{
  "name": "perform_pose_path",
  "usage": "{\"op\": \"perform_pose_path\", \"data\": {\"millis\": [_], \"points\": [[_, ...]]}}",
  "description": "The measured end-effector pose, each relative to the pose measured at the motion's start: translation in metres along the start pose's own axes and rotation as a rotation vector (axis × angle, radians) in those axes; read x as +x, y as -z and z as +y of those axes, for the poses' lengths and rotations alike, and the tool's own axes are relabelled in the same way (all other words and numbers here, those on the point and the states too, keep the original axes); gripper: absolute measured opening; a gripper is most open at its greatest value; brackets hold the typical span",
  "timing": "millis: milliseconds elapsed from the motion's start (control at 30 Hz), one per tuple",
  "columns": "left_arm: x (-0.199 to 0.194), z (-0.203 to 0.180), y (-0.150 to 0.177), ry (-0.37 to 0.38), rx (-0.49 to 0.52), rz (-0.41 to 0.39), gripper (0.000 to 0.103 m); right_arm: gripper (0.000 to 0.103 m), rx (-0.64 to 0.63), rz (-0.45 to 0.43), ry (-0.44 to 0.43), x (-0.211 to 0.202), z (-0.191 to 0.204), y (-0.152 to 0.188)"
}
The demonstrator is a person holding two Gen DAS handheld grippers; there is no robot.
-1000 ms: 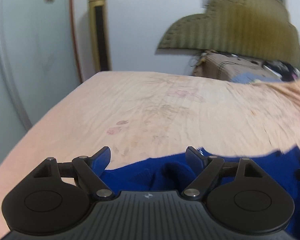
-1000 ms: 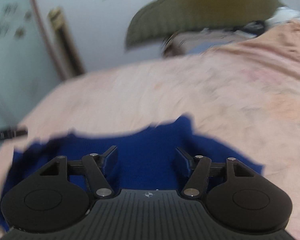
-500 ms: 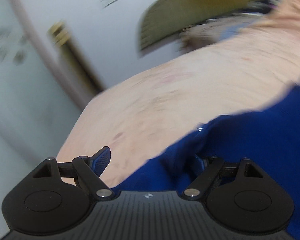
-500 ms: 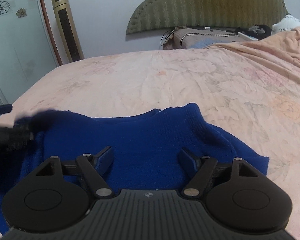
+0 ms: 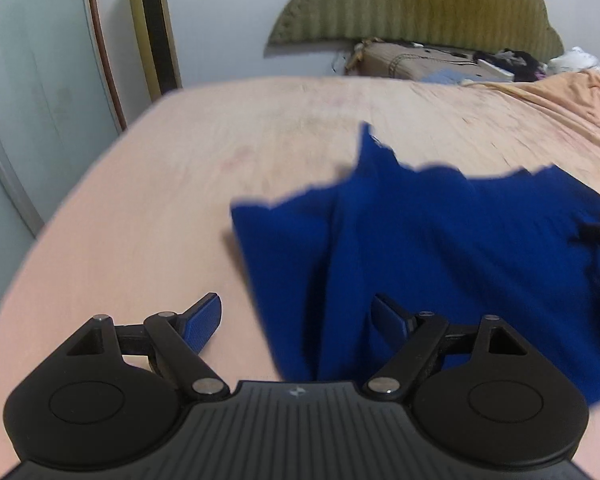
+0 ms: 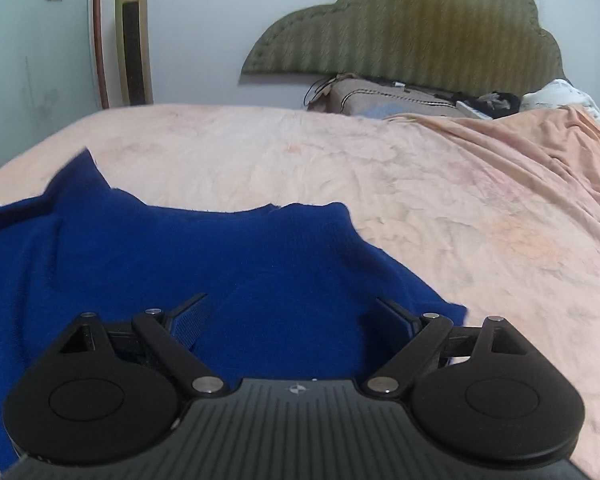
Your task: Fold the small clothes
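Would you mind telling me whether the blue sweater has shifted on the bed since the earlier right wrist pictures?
Cannot tell: the blue sweater covers more of the view against the green headboard, but the camera itself moved.

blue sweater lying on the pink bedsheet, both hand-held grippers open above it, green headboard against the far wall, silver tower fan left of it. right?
One slip: the tower fan is gold with a dark centre strip, not silver, as the right wrist view shows. The rest holds: the blue sweater lies on the pink bedsheet, the left hand-held gripper and right hand-held gripper are open, and the green headboard stands against the far wall.
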State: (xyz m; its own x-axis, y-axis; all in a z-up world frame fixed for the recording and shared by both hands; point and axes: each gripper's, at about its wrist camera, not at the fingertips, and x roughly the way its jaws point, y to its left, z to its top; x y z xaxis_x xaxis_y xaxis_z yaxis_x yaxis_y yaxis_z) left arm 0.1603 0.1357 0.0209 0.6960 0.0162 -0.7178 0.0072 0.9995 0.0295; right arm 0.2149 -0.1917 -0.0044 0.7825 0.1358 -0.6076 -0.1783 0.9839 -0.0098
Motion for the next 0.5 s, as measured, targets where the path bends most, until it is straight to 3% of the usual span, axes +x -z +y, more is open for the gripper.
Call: {"op": "perform_pose_path", "data": {"millis": [133, 267, 367, 500], "points": [[-0.011, 0.014, 0.025, 0.139, -0.064, 0.007, 0.082, 0.090, -0.029, -0.026, -0.017, -0.024, 0.002, 0.014], [-0.018, 0.012, 0.042, 0.189, -0.050, -0.031, 0.081, 0.090, -0.114, -0.039, 0.060, -0.030, 0.009, 0.025], [-0.019, 0.011, 0.044, 0.220, -0.066, -0.013, 0.052, 0.089, -0.046, -0.030, 0.006, -0.037, 0.005, 0.025], [-0.032, 0.008, 0.049, 0.204, -0.061, -0.042, 0.046, 0.090, -0.082, -0.058, 0.020, -0.052, 0.016, 0.030]]}}
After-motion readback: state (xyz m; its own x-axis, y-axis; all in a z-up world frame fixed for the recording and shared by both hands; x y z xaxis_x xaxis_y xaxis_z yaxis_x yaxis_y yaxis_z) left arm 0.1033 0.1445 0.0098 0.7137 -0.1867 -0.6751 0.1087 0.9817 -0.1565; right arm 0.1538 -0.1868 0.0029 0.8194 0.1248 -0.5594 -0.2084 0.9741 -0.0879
